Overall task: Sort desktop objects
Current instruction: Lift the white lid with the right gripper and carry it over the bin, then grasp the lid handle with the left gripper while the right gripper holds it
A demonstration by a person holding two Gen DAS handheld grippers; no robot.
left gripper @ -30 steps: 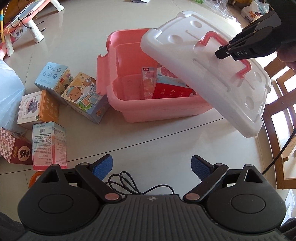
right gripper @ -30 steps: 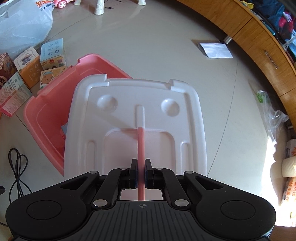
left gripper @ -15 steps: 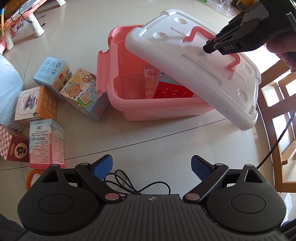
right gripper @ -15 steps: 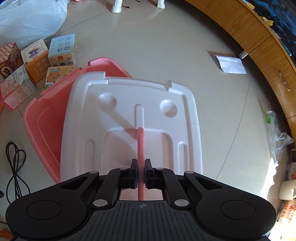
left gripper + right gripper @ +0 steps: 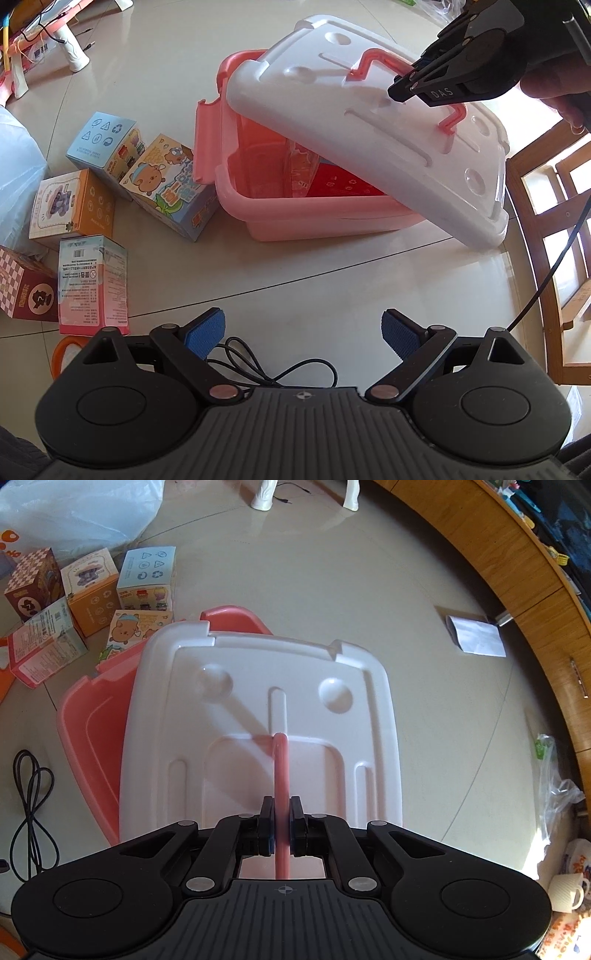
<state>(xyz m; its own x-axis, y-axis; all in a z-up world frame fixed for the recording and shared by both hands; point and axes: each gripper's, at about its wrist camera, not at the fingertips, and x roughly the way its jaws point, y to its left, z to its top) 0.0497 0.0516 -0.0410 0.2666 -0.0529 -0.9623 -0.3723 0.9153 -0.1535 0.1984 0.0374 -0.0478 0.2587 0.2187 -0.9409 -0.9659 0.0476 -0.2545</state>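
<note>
A pink storage bin (image 5: 317, 218) stands on the floor with a red box (image 5: 343, 188) and clear packets inside. My right gripper (image 5: 281, 825) is shut on the pink handle (image 5: 280, 768) of the white lid (image 5: 258, 709) and holds the lid tilted over the bin; the gripper also shows in the left wrist view (image 5: 402, 88). My left gripper (image 5: 302, 334) is open and empty, low over the floor in front of the bin. Several small printed boxes (image 5: 170, 188) lie to the bin's left.
A black cable (image 5: 273, 365) lies on the floor by my left gripper. A wooden chair (image 5: 554, 236) stands to the right. A white plastic bag (image 5: 74, 513), a white paper (image 5: 476, 637), a curved wooden cabinet (image 5: 535, 602) and mugs (image 5: 565, 890) surround the area.
My right gripper has carried the lid leftward, further over the pink bin, covering more of its opening. My left gripper has stayed open in about the same place.
</note>
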